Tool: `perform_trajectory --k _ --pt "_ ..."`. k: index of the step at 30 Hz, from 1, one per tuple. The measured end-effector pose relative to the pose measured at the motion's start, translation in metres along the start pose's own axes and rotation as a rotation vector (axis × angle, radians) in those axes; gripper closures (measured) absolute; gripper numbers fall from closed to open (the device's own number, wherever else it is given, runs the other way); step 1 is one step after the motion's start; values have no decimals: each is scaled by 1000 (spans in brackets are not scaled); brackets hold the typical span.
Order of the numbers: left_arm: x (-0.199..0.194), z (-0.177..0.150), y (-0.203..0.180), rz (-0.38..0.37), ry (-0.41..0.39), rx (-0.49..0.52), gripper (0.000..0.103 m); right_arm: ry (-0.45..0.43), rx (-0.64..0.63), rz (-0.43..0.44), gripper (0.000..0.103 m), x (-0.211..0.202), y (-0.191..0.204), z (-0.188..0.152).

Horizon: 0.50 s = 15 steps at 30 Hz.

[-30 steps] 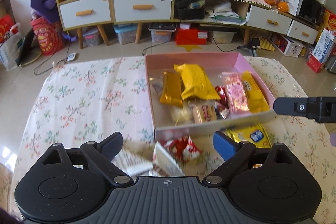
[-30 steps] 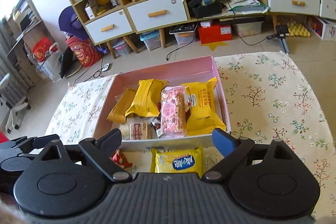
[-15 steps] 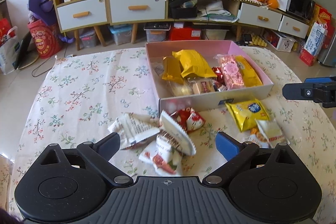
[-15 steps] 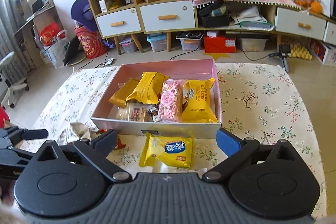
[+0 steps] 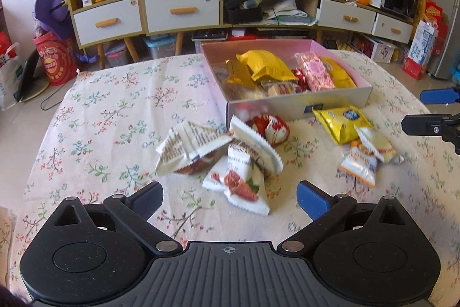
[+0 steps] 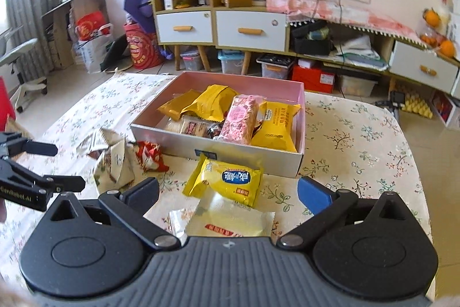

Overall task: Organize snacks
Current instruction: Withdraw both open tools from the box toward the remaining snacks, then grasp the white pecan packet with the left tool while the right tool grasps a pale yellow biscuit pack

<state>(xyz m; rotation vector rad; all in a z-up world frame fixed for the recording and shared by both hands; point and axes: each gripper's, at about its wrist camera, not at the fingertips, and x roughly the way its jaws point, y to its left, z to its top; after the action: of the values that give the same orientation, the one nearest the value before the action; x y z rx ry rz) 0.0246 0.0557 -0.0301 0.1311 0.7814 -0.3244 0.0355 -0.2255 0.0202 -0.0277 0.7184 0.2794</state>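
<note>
Floral tablecloth [image 5: 109, 111]: pink box [image 6: 218, 144] part-filled, loose snack packets [image 5: 230, 157] in front. Left gripper [image 5: 230, 199], right gripper [image 6: 228, 192] both wide, empty, jaws just opened. Step: choosing next packet. Next: close on yellow packet [image 6: 227, 180], lift into box.

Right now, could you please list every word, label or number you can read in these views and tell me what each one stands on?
"GenRobot.AI": white print on the left gripper, seen in the right wrist view.
Yellow packet in front of the pink box: white characters on a blue oval, too blurred to read.
Yellow packet in the box: dark print, too small.
White packets, red bag on the floor: print unreadable.
</note>
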Motion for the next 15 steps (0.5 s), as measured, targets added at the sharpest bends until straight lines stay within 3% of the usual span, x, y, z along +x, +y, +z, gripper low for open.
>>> perform_trajectory --k 15 --pt "9 -36 4 -42 -14 38 3 25 -106 56 0 3 10 -35"
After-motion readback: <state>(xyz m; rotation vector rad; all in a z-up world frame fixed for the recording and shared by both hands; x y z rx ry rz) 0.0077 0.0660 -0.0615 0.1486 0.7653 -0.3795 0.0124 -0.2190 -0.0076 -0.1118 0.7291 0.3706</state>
